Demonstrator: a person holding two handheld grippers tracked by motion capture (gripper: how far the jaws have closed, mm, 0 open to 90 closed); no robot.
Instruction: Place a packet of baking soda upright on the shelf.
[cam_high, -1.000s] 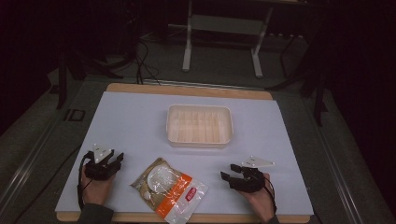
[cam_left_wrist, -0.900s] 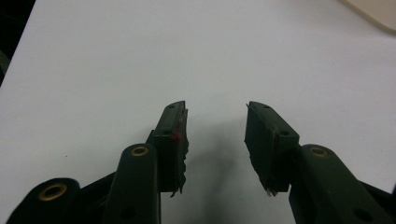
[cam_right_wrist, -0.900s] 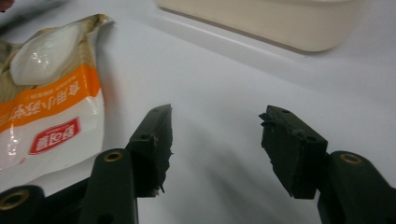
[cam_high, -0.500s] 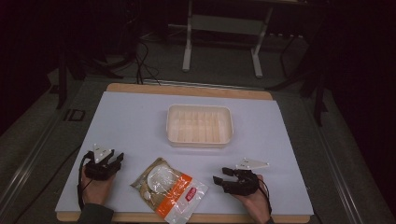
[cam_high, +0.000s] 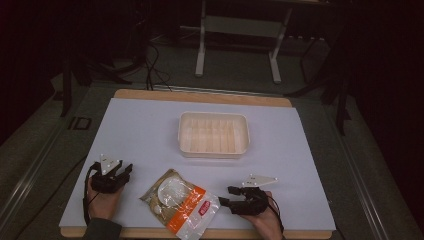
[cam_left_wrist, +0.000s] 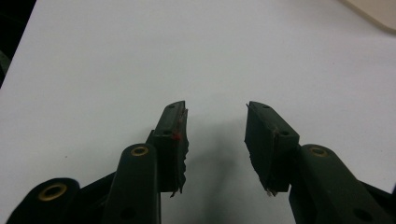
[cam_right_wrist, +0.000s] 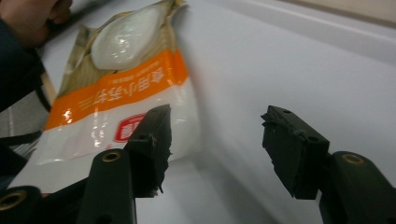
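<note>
Right tool (cam_high: 226, 195): released, jaws spread, just beside the packet's corner.
Left tool (cam_high: 126, 170): released, holding nothing.
Packet (cam_high: 179, 201): flat on desk (cam_high: 300, 165), between both tools.
Tray (cam_high: 214, 134): beyond the packet.

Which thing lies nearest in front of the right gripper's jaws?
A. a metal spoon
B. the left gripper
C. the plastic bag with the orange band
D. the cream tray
C: in the right gripper view the open right gripper points at the plastic bag, which lies just beyond its jaws, while the cream tray stands farther up the table.
</note>
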